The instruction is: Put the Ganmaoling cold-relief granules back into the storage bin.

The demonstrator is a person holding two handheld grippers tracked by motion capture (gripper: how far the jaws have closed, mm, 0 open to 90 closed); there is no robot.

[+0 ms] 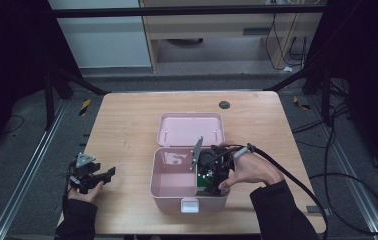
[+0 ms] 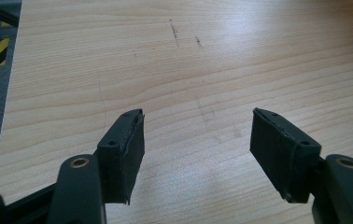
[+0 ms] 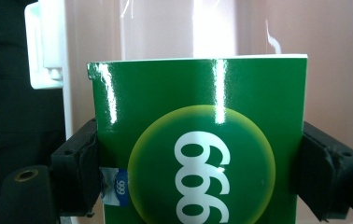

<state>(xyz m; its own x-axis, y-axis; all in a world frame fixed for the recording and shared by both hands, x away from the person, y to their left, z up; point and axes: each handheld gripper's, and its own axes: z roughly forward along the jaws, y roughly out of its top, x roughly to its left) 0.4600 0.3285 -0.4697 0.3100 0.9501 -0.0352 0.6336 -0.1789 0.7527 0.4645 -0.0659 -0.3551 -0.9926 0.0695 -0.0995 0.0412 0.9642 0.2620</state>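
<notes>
Judged from the pictures: placing the green glossy cardboard box with the white "999" in a yellow-green disc (image 3: pixel 198 154) into the open pale pink plastic storage case (image 1: pixel 164 186) on the light wooden table (image 1: pixel 127 130).

Well advanced, not finished. Green box carried by the right gripper (image 1: pixel 212 177) and already lowered inside the right-hand part of the pink case, close to its front wall and the white latch (image 1: pixel 190 205). Clamped from both sides between the two black padded jaws, as seen in the right gripper view, with the pink inner wall right behind the box. Seen with the "999" printing upside down. Hinged pink lid (image 1: pixel 190 128) thrown back flat on the table behind the case. Left part of the case interior bare, with nothing visible on its floor.

Left gripper (image 1: pixel 93 178) parked well apart from the case, near the table's left front corner, jaws spread wide with nothing but bare wood between them (image 2: pixel 198 135).

Not possible to tell whether the box had already touched the case floor.

Left to do, by this reading: setting the box down fully, releasing the clamp, lifting the right gripper out of the case, and perhaps folding the lid shut and fastening the latch.
</notes>
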